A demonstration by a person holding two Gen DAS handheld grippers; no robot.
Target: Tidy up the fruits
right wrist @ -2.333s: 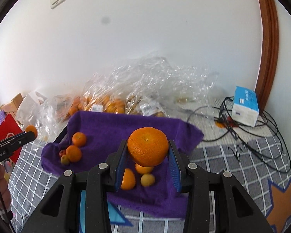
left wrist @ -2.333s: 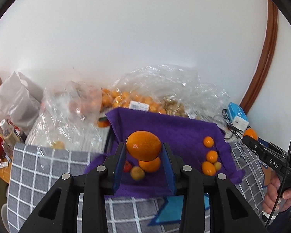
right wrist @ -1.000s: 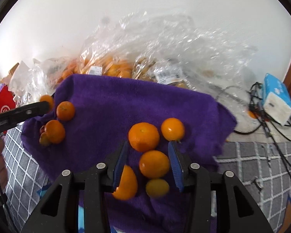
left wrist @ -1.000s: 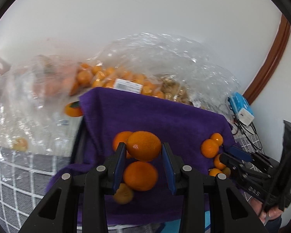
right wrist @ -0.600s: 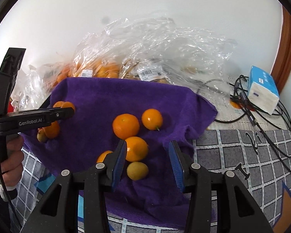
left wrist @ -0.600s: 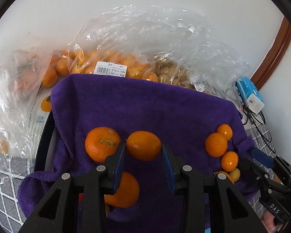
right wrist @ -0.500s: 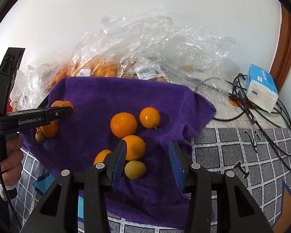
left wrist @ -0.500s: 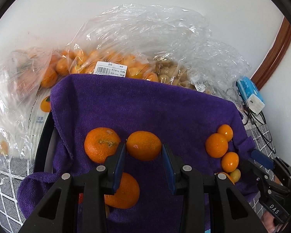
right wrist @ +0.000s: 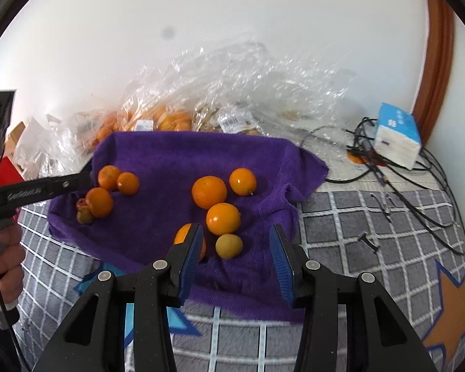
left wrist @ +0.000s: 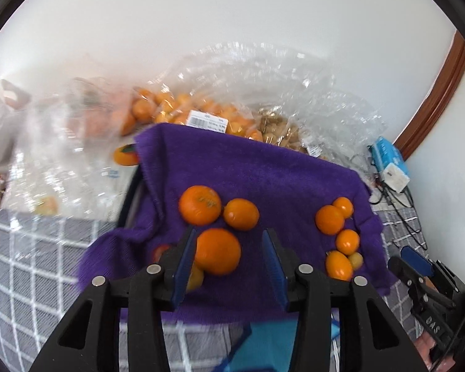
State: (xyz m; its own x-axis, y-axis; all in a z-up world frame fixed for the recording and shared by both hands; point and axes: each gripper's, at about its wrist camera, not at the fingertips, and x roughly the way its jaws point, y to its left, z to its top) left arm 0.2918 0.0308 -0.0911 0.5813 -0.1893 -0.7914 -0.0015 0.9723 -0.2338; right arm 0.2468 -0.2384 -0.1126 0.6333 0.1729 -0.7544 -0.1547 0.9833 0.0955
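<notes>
L gripper (left wrist: 229,263) jaws opening, nothing clamped — oranges lie on the purple towel (left wrist: 263,179) below. R gripper (right wrist: 235,255) part-open, empty, over its own cluster. Next pick, judged: centre jaws on one orange (left wrist: 217,251), approx. vertical approach, close gently so neighbours don't roll. Containers: clear plastic bags (left wrist: 201,114) behind towel hold more small oranges; the towel carries two fruit groups, well apart.

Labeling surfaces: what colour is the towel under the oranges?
Purple towel; clearest in the right wrist view.
</notes>
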